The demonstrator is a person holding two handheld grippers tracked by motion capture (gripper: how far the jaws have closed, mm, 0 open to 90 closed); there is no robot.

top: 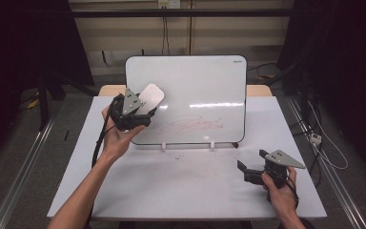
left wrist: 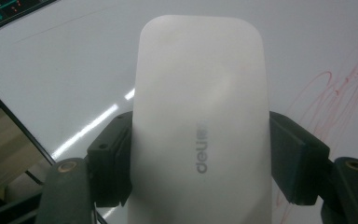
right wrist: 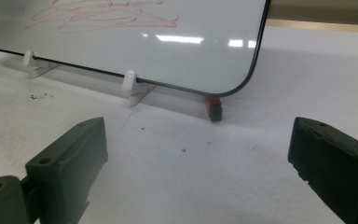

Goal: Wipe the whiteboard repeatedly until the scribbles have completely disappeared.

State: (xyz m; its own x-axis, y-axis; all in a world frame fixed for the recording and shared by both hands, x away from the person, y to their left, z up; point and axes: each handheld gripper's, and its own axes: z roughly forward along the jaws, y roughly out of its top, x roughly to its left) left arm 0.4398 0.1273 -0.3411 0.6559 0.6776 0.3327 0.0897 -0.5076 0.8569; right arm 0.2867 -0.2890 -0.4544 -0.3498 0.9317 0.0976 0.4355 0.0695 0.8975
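Propped on the white table (top: 181, 186), the whiteboard (top: 195, 86) faces a light, rigid, smooth-shelled eraser (left wrist: 200, 116) clamped across its sides by the left gripper (top: 143, 114), while the right gripper (top: 248, 171) gapes empty.

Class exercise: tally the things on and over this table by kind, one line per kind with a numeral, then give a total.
Whiteboard: 1
White eraser, held in the left gripper: 1
White stand clips under the whiteboard: 2
Small red and black thing by the board's corner: 1
Grippers, counting the right gripper: 2
Total: 7

L gripper (top: 140, 112) clamps white eraser (top: 151, 97) vs upright whiteboard (top: 190, 81), near red scribble (top: 193, 124); R gripper (top: 250, 171) rests on tabletop (top: 181, 186).
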